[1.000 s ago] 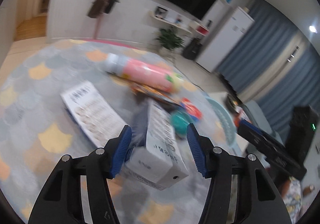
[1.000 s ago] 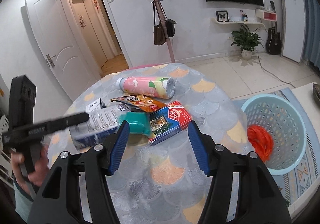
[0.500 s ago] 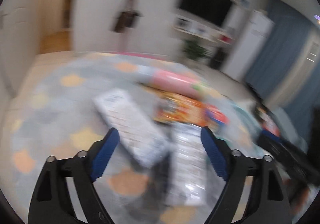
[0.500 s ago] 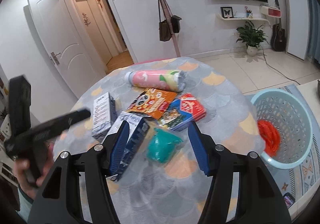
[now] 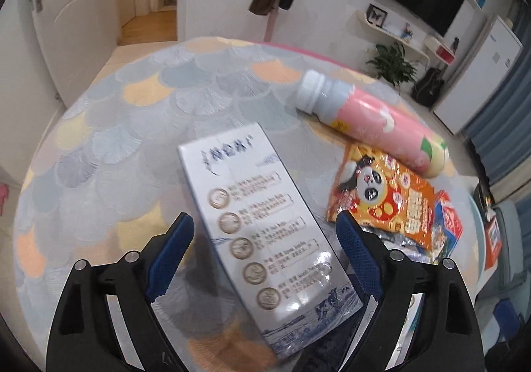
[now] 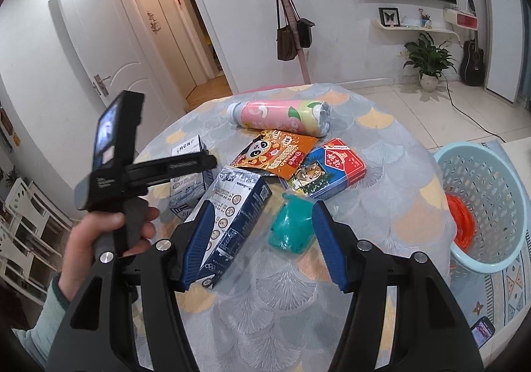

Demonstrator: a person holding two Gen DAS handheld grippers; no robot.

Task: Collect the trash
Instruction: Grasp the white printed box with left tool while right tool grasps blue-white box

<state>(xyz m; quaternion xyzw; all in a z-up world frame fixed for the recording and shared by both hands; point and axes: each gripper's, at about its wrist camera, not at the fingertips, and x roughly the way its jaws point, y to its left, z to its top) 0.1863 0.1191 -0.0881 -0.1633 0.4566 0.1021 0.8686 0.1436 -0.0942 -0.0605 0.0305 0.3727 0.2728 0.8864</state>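
Jaws of both grippers stand wide apart, nothing clamped.

Left wrist view: left gripper hangs over a white carton lying flat on the counter, blue pads on either side of it but not touching. Carton lies skewed to the jaw line, near corner toward the right pad. Far right lie a pink bottle on its side and an orange snack bag, the bag's far edge touching the bottle.

Right wrist view: right gripper hovers near a dark blue carton by its left pad and a teal wrapper between the pads. Red box sits just beyond, overlapping the snack bag. Light blue basket stands on the floor at far right, something orange-red already inside. Left hand holds its tool over the white carton on the left.

Risks, as a guess: closing on the skewed white carton could twist it or shove it into the blue carton beside it. Right jaws may catch the blue carton's edge along with the soft wrapper, which could slip. Bottle could roll if nudged. Basket sits lower than the counter, so a loosely gripped item might drop short.
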